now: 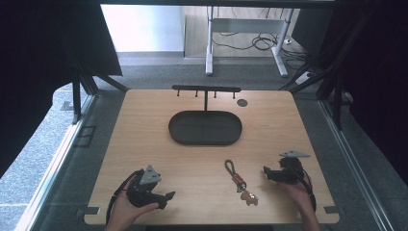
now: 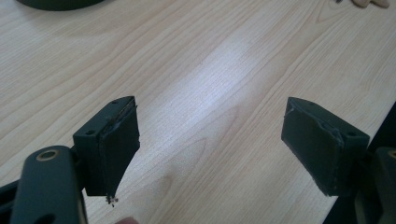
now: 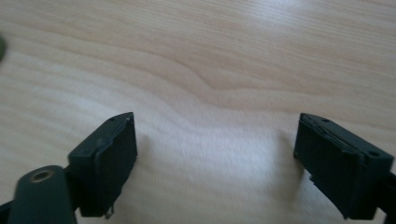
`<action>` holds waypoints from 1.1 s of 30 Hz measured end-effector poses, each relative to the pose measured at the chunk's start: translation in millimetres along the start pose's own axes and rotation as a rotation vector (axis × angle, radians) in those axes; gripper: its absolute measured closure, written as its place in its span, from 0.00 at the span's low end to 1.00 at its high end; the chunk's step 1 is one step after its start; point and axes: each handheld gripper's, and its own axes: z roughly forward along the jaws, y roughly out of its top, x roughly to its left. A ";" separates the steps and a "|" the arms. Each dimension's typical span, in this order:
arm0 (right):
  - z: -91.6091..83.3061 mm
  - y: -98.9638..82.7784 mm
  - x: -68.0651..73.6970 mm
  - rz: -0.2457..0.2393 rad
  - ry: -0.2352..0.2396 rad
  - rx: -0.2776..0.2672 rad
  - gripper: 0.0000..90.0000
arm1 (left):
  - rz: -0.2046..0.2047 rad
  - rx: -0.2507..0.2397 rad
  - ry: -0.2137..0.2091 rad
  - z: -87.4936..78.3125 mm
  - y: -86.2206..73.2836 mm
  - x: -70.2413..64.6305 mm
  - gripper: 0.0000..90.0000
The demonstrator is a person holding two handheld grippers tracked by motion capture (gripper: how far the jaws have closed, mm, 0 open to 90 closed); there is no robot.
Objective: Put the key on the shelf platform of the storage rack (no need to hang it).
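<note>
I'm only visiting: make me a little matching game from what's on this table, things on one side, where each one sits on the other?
Things:
1. oval tray
2. keychain
3. hook rack
4. left gripper

Places:
A. far edge of the table, behind the tray
B. near left corner, held in a hand
C. middle of the table
D. near side, between the two grippers

Pairs: 1-C, 2-D, 3-A, 4-B

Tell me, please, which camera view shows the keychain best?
The high view: the keychain lies whole on the table between the two grippers, nearer the right gripper. The left gripper view catches what may be its tip at the top edge; the right gripper view looks at bare wood.
</note>
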 end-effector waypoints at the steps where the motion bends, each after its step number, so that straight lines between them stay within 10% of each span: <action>1: -4.6 -1.9 -1.7 -0.009 0.002 -0.010 0.20 | 0.003 0.004 0.000 1.2 -0.2 -0.5 0.22; 11: -44.8 0.3 2.3 -0.097 0.036 -0.085 0.30 | 0.020 -0.024 -0.005 -8.6 -2.8 -9.1 0.22; 33: -56.9 22.3 34.5 -0.210 0.117 0.008 0.40 | 0.014 -0.048 -0.005 -10.7 0.6 -4.9 0.22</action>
